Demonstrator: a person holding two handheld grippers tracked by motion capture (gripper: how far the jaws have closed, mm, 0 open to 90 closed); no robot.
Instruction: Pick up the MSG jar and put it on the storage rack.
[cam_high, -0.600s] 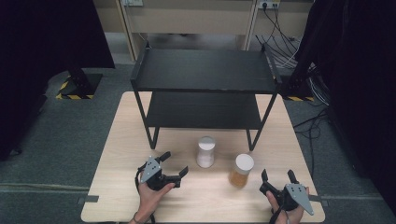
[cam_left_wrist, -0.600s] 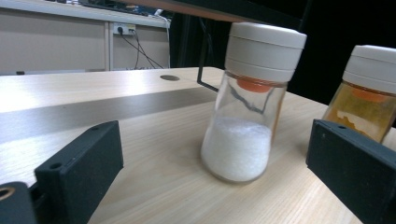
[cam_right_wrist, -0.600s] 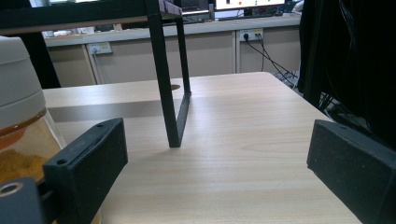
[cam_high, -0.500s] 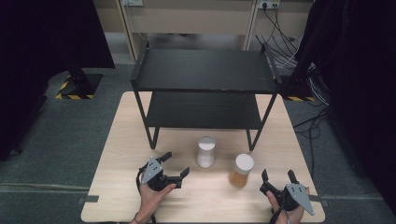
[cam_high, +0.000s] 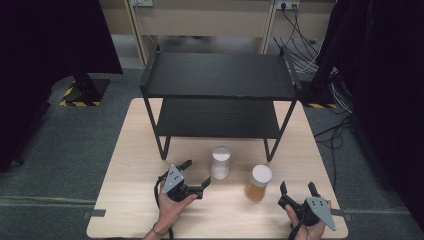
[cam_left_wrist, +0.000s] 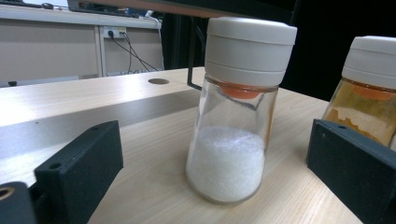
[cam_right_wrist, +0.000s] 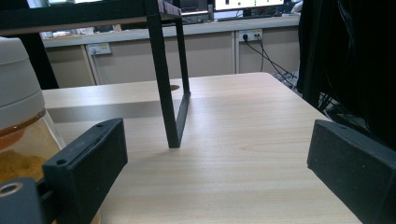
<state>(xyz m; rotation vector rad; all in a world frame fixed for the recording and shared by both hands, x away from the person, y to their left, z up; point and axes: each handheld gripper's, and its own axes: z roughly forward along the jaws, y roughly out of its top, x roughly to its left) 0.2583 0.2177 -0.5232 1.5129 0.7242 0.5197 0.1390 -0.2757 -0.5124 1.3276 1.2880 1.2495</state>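
Near table front edge: left gripper (cam_high: 196, 176) and right gripper (cam_high: 298, 189) fingers spread, nothing held.

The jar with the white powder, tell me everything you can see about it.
The jar with the white powder is clear glass with a cream ribbed cap and an orange insert under it. It is under half full of white grains and stands upright on the wooden table, in front of the black shelf. Nothing grips it.

We see bare table (cam_high: 130, 200) before the white-grain jar (cam_high: 220, 162), with the amber jar (cam_high: 259, 182) crowding its right.
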